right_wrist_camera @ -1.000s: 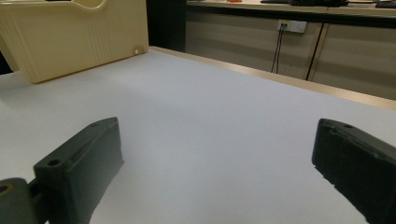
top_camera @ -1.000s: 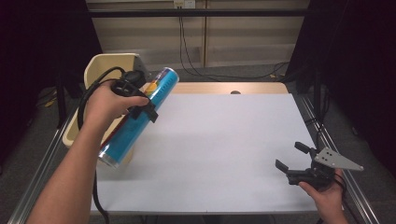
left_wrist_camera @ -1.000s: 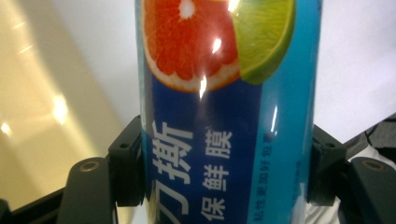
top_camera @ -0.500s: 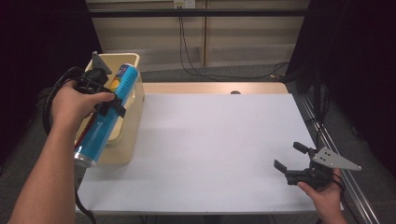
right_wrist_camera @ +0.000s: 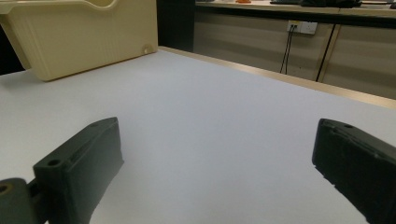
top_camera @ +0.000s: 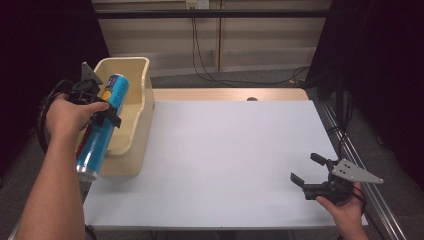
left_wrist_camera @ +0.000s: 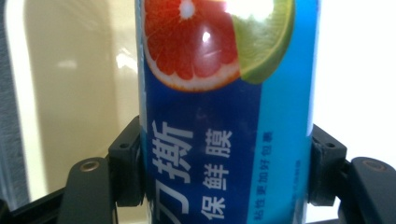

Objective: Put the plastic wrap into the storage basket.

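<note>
The left hand-held gripper (top_camera: 102, 112) is carrying the blue tube (top_camera: 102, 125) away from the white surface (top_camera: 235, 165) and out toward the cream bin (top_camera: 142, 107) at the surface's far left corner: a second ago the tube was slanting across the surface's left edge, and now it is hanging over the bin's near left rim, with its lower end sticking out past the bin toward the person and its upper end over the bin's open inside. The jaws are clamping the tube by its middle, one pad on each side, as the left gripper view is showing, and they have not been loosening. That is suggesting the job is a drop into the bin and that it is nearing the release, though the tube is not yet down inside. The right hand-held gripper (top_camera: 315, 175) is resting low at the near right of the surface with its jaws spread wide and nothing between them, just where it was a second ago. The tube is a long, glossy cylinder, tilted, dark blue shading to lighter blue, with a cut grapefruit and a lime wedge printed on it above white Chinese lettering, and a silvery lower end.
</note>
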